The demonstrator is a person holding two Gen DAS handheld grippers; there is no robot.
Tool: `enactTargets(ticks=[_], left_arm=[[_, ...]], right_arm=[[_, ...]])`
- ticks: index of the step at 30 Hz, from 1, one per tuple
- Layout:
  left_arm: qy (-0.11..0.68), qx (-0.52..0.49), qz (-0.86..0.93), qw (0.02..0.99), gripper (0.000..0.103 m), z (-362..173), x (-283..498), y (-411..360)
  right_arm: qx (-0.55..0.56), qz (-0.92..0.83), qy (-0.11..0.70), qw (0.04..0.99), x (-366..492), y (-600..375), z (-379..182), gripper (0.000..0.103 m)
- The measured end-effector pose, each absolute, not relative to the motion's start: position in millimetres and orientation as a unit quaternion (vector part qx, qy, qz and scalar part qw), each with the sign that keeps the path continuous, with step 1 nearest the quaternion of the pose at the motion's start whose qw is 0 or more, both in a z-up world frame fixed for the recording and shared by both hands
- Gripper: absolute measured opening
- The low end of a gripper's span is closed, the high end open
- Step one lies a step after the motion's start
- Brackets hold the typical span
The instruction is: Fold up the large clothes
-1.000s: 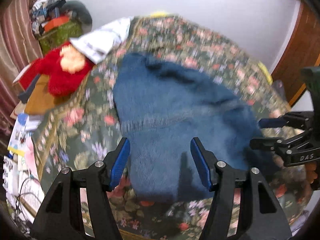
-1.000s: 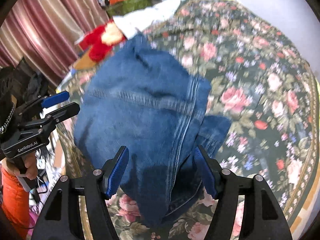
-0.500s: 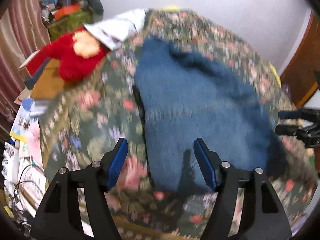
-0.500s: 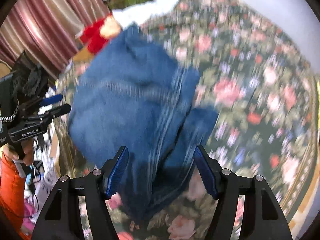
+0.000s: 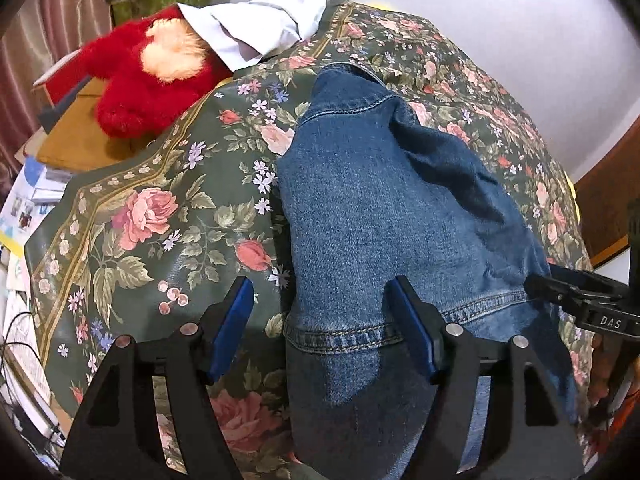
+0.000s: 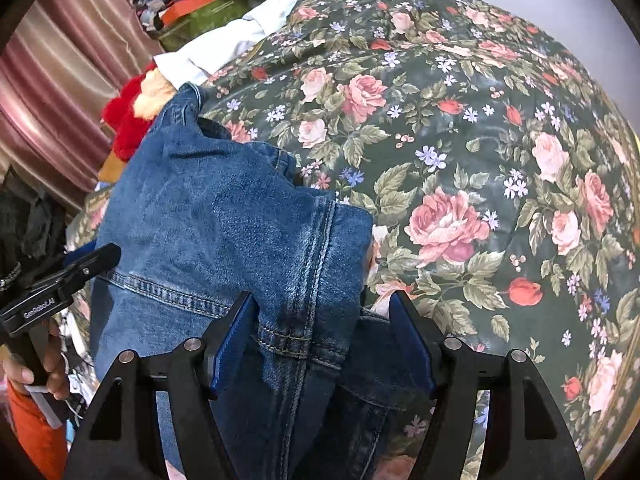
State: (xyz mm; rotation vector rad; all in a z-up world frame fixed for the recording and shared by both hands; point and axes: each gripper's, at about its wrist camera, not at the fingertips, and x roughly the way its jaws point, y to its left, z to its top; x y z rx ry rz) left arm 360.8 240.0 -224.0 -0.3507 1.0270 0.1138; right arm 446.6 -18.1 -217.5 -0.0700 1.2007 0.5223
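Jaws: both pairs stood apart, pads clear of cloth. The left gripper (image 5: 322, 324) had just been opening a little wider, with the near hem of the denim jacket (image 5: 380, 220) showing between its jaws but nothing pinched. The right gripper (image 6: 324, 340) hung parted over the jacket's seamed edge, likewise gripping nothing.

Change noted: a second earlier both views sat further over the garment; now the left one looked onto its left edge and hem, the right one onto its right side, and the blur of the half-second before was gone. My reading: the hands had shifted to the near corners to start the next fold. The jacket was already doubled in part, a sleeve lying across its back.

Surface: the jacket lay lengthwise along a green floral bedcover (image 5: 152, 216), collar away from me, hem at the near edge.

Beyond it: a red plush toy (image 5: 148, 88) off the bed's left side, a white cloth (image 5: 256, 24) at the far corner, pink curtains (image 6: 60, 80) and a plain pale wall (image 5: 520, 20).
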Motion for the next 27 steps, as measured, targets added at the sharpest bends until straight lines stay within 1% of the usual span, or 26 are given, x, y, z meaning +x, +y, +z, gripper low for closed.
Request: enactTargets(ticks=[3,6,12,19,23,27], left_arm=[[0.485,-0.139,0.070,0.860,0.070,-211.1,354.7,231.4],[0.456,-0.104,0.071,0.881,0.070,-184.7,340.1,216.5],[0.362,-0.083,0.050,0.927,0.070,-108.1,295.8,186.5],[0.213,-0.068,0.015,0.975,0.070,-8.2,220.4,148.2],[0.148,-0.045,0.010,0.988,0.070,23.0,177.3,122.6],[0.109,-0.021,0.023,0.994,0.070,35.2,145.8,98.6]], right_arm=[[-0.031,0.243,0.542,0.804,438.3,-22.4,-197.7,0.066],[-0.030,0.253,0.500,0.828,420.0,-29.0,-162.6,0.066],[-0.024,0.281,0.393,0.875,366.1,-40.5,-80.8,0.066],[0.015,0.315,0.272,0.909,290.5,-62.5,2.0,0.066],[0.023,0.308,0.194,0.931,241.9,-78.5,35.8,0.066],[0.034,0.297,0.141,0.944,195.1,-91.2,51.0,0.066]])
